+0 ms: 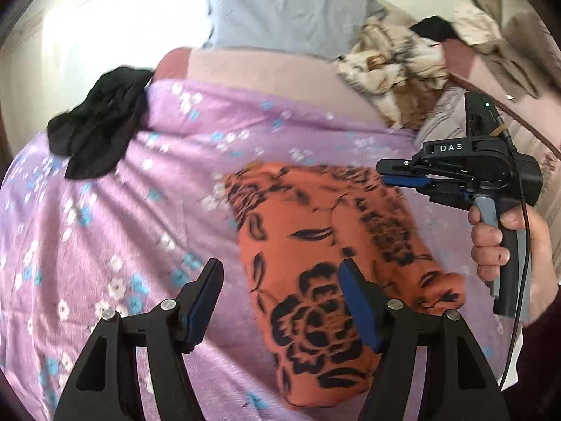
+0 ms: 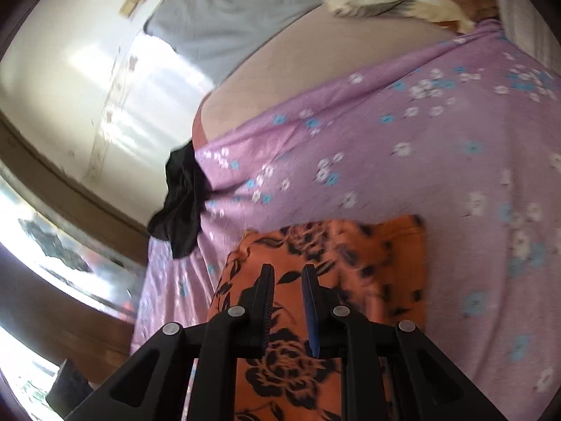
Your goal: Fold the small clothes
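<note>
An orange garment with a black flower print (image 1: 326, 245) lies folded on a purple flowered sheet (image 1: 140, 210); it also shows in the right wrist view (image 2: 350, 256). My left gripper (image 1: 280, 273) is open just above the garment's near left part, holding nothing. My right gripper (image 1: 389, 175) hovers at the garment's far right corner. In its own view my right gripper (image 2: 287, 273) has its jaws a narrow gap apart over the orange cloth, with nothing between them.
A crumpled black garment (image 1: 98, 129) lies at the sheet's left edge, also in the right wrist view (image 2: 182, 196). A grey pillow (image 1: 280, 7) lies at the back. A beige patterned blanket (image 1: 392, 70) is heaped at the back right.
</note>
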A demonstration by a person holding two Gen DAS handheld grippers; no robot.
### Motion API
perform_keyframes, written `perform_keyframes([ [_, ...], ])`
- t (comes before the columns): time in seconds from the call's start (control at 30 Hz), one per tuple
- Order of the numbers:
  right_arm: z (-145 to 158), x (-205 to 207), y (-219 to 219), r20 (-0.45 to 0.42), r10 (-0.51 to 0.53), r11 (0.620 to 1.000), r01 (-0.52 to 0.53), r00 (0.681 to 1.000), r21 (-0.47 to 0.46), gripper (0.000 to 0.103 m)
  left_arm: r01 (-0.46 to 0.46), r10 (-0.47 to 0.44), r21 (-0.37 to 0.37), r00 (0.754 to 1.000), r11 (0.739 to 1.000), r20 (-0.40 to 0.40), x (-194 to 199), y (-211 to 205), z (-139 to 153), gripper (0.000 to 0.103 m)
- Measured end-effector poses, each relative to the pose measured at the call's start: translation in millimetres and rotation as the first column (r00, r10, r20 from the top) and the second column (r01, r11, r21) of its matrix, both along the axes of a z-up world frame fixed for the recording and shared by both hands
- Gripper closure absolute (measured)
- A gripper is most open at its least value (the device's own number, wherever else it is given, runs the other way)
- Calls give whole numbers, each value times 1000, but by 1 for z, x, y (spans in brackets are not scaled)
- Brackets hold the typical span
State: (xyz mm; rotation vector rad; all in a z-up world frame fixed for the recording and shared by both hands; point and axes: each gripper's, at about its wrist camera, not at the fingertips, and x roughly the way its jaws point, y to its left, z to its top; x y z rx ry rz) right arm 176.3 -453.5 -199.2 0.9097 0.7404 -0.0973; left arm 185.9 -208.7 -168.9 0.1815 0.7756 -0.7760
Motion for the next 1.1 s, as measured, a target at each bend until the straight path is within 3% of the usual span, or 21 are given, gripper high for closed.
perform_keyframes([
  [0.17,-43,24,0,-158,-68,997,63,985,-36,86,63,-65,156,998,986,7,-9,-28,-26,34],
  [0.27,-68,21,-5,-163,-63,994,76,985,75,86,95,-81,239,994,966,-69,-10,-46,-52,32],
  [0.37,-62,12,-10,-156,-59,993,73,986,88,86,97,-107,310,994,946,16,-19,-55,-56,30],
  [0.5,-32,-11,-3,-143,-30,997,40,989,72,84,83,-69,235,995,968,-66,-2,-43,-44,28],
  [0.63,-1,-35,14,-148,24,1000,-23,989,10,84,-26,26,142,1000,989,5,12,-21,-16,28],
  [0.73,13,-60,29,-141,58,998,-62,988,-27,84,-70,69,152,998,986,10,21,-12,-15,28],
  [0.87,-6,-86,52,-176,117,993,-117,977,8,84,-66,71,182,997,981,-23,22,-17,-23,28],
  [0.97,-50,-77,63,-337,139,989,-146,931,4,86,-13,22,252,999,968,-32,15,-31,-42,28],
  [1.1,-48,-74,63,-327,139,989,-146,935,4,85,-11,12,256,1000,967,-2,10,-32,-41,28],
])
